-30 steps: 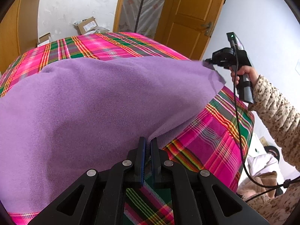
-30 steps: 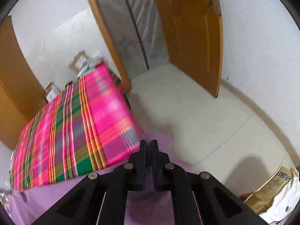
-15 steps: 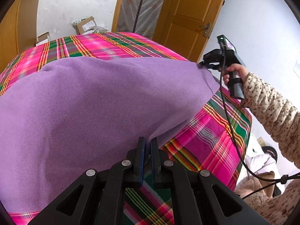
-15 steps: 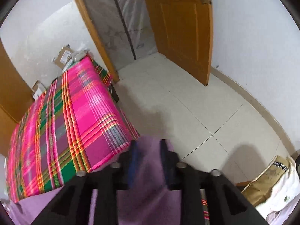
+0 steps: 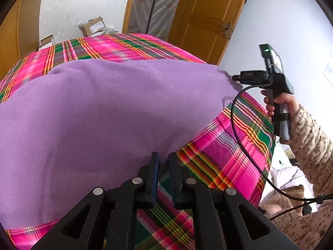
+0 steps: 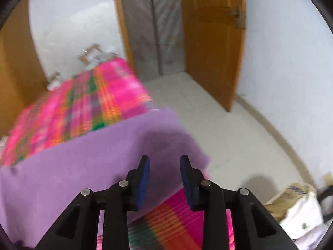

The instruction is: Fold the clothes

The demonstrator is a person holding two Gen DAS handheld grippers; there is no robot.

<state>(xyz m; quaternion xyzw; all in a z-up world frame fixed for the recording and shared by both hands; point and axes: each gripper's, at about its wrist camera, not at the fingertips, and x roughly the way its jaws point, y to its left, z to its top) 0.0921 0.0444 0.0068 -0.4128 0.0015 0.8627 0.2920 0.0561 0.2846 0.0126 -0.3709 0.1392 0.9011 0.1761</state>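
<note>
A purple fleece cloth (image 5: 108, 112) lies spread over the plaid bed (image 5: 224, 145). At the cloth's near corner my left gripper (image 5: 164, 160) is shut on the edge, and purple fabric shows between its blue pads. My right gripper (image 6: 164, 162) stands open just above the cloth's (image 6: 87, 166) far right corner, with nothing pinched between its fingers. In the left wrist view, a hand in a speckled sleeve holds that right gripper (image 5: 236, 78), its tips just off the cloth corner.
The pink and green plaid bed (image 6: 87, 104) runs back toward cardboard boxes (image 5: 93, 26) and a wooden door (image 5: 208, 14). Pale tiled floor (image 6: 239, 137) lies to the right of the bed. Bags and clothes (image 6: 301, 214) are piled at the lower right.
My right gripper has opened and let go of the cloth corner, which now rests on the bed. The left gripper stays on its corner, its jaws slightly wider.
</note>
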